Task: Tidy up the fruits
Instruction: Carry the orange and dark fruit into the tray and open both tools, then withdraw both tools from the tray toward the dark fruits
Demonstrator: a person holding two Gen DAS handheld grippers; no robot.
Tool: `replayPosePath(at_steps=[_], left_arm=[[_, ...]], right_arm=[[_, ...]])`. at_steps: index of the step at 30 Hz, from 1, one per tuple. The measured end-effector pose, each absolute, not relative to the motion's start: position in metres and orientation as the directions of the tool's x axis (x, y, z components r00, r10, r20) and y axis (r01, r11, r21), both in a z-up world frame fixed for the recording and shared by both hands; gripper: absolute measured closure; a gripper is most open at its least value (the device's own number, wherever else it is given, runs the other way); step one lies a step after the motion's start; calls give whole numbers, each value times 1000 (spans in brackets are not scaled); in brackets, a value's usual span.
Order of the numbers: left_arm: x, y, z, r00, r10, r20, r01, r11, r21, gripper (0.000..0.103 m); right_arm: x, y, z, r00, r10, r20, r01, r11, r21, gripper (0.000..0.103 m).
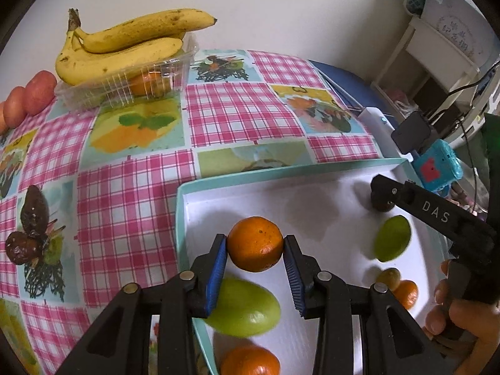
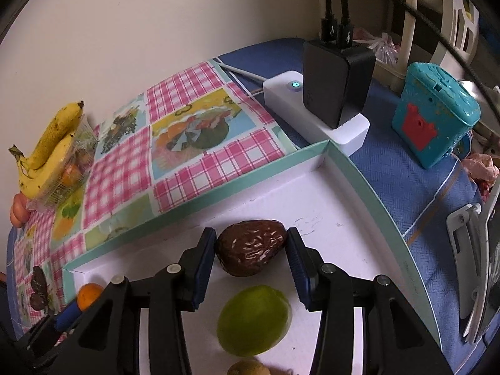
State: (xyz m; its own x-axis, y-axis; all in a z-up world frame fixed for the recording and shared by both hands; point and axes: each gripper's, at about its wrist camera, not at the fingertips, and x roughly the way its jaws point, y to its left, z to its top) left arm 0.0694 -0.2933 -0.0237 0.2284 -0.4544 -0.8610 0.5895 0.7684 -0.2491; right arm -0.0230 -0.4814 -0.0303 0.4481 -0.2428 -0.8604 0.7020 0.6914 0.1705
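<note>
Two fruits held over the tray

The orange sits squeezed in the left gripper and the avocado in the right gripper, both inside the tray. Bananas beyond the tray still wait.

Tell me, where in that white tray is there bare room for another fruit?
The far half of the teal-rimmed white tray is bare, between the round orange tangerine in the left tool and the wrinkled dark brown fruit in the right tool. The near side is crowded with green fruit.
</note>
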Motion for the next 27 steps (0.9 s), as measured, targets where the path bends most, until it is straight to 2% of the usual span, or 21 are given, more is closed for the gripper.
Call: replayPosePath(at_steps=[3,4,10,13,19,21,23,25,27], left_arm=[[64,-287,-10,231,-463,-856,587,768,-256,54],[61,-284,-4,238,-466,-852,589,767,-255,47],[52,-258,21,280,-458,-844,576,783,-233,41],[53,-236,26,301,-445,-843,535,811,-237,36],[61,-179,16,357,-324,-876,400,901,-170,31],[64,-163,14,375,-276,-885,357,924,-137,25],[68,-142,13,401,-227,-888,303,947,-105,10],[71,-124,14,427,-185,-885,253,964,-79,0],[74,-104,14,454,-147,-879,202,978,-58,0]], right_arm=[[-25,-473,-19,449,-263,-854,694,704,148,39],[-26,-470,-15,450,-267,-852,691,709,143,39],[-33,-446,5,449,-275,-850,673,730,119,33],[-40,-433,15,455,-281,-845,667,737,113,21],[-50,-404,15,442,-265,-857,650,753,102,21],[-51,-393,12,430,-257,-865,639,764,91,21],[-54,-381,12,425,-255,-869,630,772,81,21],[-57,-371,13,426,-250,-869,622,779,81,21],[-59,-358,13,431,-242,-869,614,785,85,21]])
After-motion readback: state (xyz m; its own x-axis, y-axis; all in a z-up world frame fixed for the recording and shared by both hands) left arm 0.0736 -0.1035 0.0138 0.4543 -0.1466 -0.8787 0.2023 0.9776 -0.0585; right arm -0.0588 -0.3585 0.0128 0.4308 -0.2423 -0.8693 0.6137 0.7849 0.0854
